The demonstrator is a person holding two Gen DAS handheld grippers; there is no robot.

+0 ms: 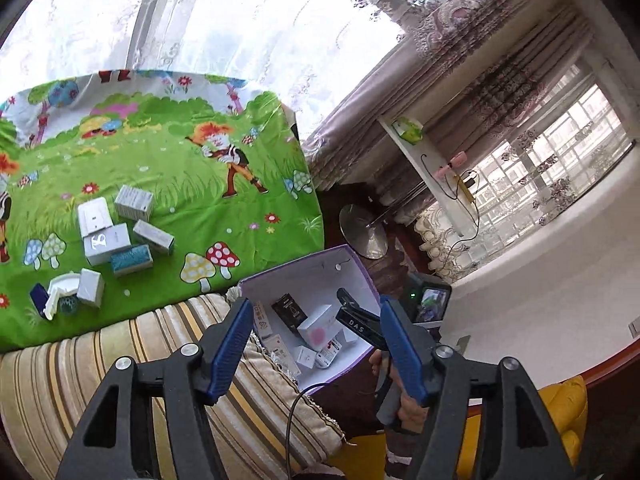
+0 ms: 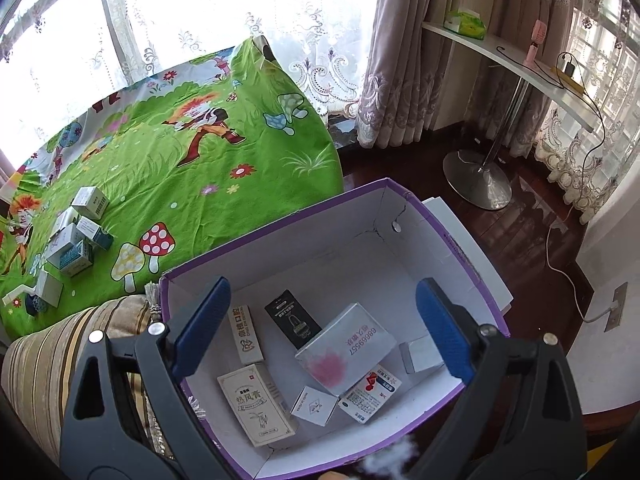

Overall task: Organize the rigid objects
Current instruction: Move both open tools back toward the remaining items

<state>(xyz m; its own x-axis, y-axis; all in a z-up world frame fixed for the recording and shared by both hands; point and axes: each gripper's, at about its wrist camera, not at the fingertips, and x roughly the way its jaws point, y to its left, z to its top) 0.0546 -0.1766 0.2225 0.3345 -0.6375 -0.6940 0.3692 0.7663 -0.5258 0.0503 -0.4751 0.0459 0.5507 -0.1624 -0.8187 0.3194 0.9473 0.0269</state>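
Note:
A purple-rimmed white cardboard box (image 2: 320,248) stands beside the bed and holds several small packages, among them a white one with a pink flower (image 2: 344,352) and a black one (image 2: 292,318). My right gripper (image 2: 322,284) hangs open just above it, empty. My left gripper (image 1: 315,302) is higher up and open, with nothing between its blue fingers. From there the box (image 1: 312,276) shows below. The right gripper (image 1: 356,320) is over its right side, held by a hand. A cluster of small boxes (image 1: 120,236) (image 2: 76,240) lies on the green cartoon sheet (image 1: 180,184).
A striped cushion (image 1: 80,380) (image 2: 60,352) lies between the sheet and the box. A stand with a round metal base (image 2: 476,180) and a white shelf stands on the dark wood floor to the right. A small screen device (image 1: 430,304) sits behind the box. Curtains hang behind.

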